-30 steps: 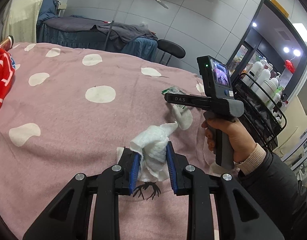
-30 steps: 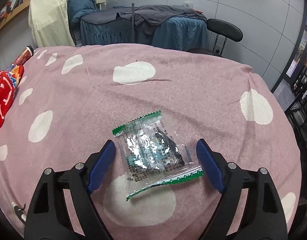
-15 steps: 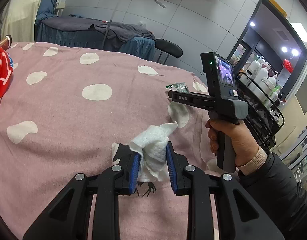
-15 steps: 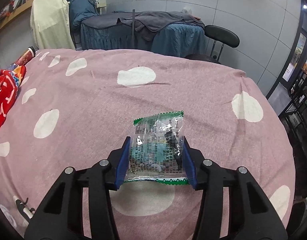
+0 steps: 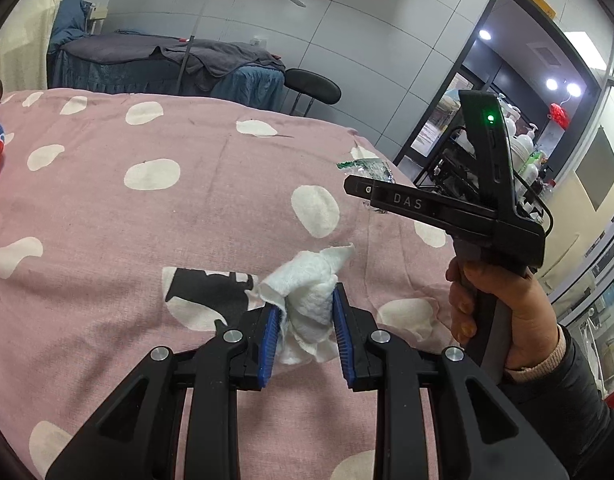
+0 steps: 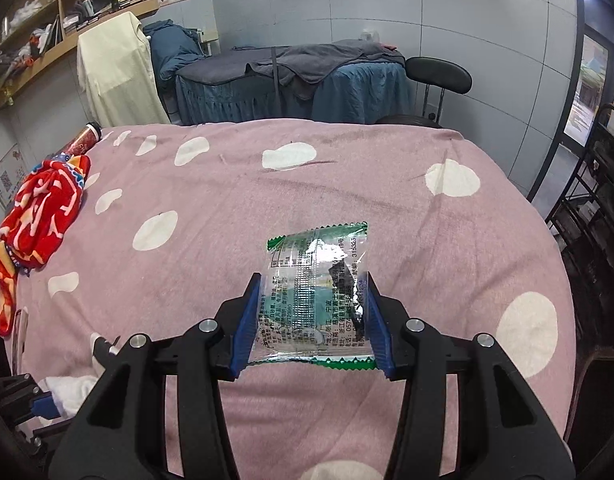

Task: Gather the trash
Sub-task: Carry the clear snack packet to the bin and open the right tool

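Lifted off the pink spotted bedspread (image 6: 347, 184) since the earlier frame, the clear green-edged wrapper (image 6: 317, 292) now hangs between the blue pads of the right tongs (image 6: 313, 326), whose jaws have just closed on its two side edges. It sits in the lower middle of the right wrist view, its long axis running up the frame away from the tongs, one green crimped end toward the top and the other down at the pad roots. The left tongs (image 5: 305, 338) are clenched on a crumpled white tissue (image 5: 307, 292), its loose corner pointing to the upper right. No bin shows in either view, so which hand is nearer a drop place cannot be told.
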Action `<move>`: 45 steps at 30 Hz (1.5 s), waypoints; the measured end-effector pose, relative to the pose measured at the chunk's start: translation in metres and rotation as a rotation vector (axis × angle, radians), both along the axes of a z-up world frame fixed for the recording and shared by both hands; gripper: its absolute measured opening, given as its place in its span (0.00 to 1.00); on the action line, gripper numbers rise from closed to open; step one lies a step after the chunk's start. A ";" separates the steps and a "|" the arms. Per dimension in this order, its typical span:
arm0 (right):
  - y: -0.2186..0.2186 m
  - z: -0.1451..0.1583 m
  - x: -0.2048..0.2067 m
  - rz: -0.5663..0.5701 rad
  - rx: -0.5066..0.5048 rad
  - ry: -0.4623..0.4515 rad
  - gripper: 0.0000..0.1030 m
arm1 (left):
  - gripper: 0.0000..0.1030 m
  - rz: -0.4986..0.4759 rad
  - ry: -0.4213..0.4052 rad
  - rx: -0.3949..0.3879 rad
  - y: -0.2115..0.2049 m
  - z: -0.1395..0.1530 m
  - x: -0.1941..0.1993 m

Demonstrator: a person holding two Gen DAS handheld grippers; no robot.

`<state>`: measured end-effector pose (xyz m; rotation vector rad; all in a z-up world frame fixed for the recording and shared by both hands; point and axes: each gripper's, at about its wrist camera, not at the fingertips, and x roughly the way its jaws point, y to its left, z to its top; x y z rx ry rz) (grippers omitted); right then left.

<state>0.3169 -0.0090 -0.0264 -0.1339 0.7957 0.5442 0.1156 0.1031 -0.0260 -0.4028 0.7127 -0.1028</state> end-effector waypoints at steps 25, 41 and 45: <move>-0.193 0.008 -0.079 -0.281 0.154 -0.010 0.48 | 0.25 -0.252 -0.010 0.151 -0.115 0.008 0.023; -0.340 -0.043 -0.067 -0.635 0.219 0.084 0.48 | 0.25 -0.358 -0.028 0.260 -0.169 0.020 0.043; -0.366 -0.066 -0.061 -0.706 0.212 0.140 0.48 | 0.25 -0.384 -0.028 0.276 -0.183 0.020 0.046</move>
